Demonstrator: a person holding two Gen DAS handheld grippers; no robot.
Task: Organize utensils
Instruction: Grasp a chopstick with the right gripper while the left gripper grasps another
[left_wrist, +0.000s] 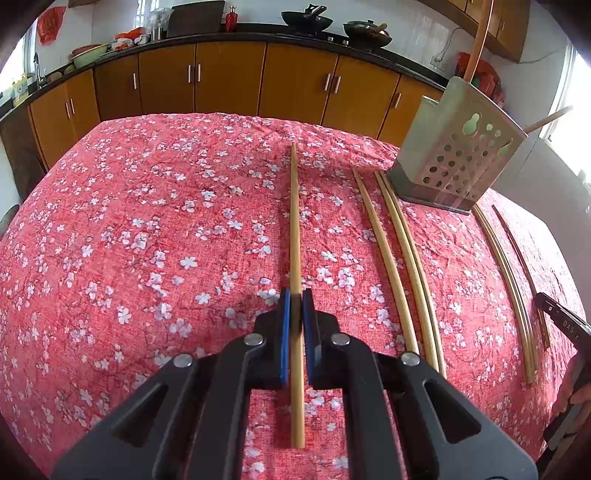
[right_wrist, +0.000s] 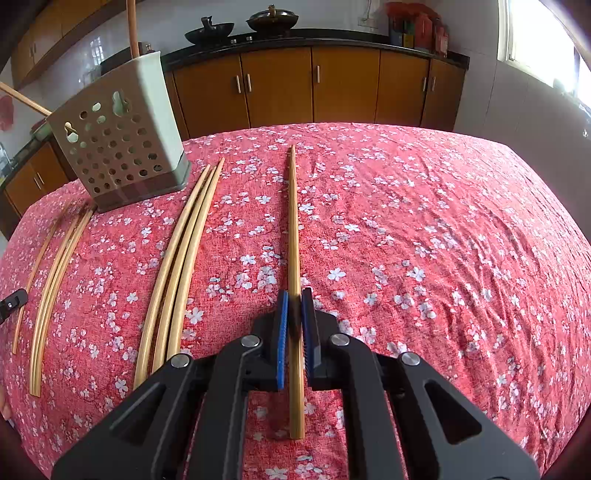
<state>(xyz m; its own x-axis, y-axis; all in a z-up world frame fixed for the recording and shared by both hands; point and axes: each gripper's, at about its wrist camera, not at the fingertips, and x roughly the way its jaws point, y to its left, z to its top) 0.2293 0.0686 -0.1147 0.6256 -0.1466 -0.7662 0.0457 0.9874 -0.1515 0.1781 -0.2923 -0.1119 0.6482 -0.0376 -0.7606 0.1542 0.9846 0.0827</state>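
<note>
- A home kitchen, going by what lines the far wall in both wrist views.
- Orange-brown wooden base cabinets (left_wrist: 229, 77) with metal bar handles run across the top of the frame under a dark countertop (right_wrist: 332, 38).
- Two black woks (left_wrist: 306, 18) sit on a hob at upper centre of the left view.
- A sink tap (left_wrist: 37, 64) and a green basin (left_wrist: 88, 53) stand at the upper left.
- Wall cupboards (left_wrist: 491, 22) hang at the upper right.
- A table under a red floral tablecloth (right_wrist: 424, 240) fills the foreground, with a perforated metal chopstick holder (right_wrist: 118, 144) and loose bamboo chopsticks (right_wrist: 177, 266) on it.
- A bright window (right_wrist: 535, 40) lights the right side.
</note>
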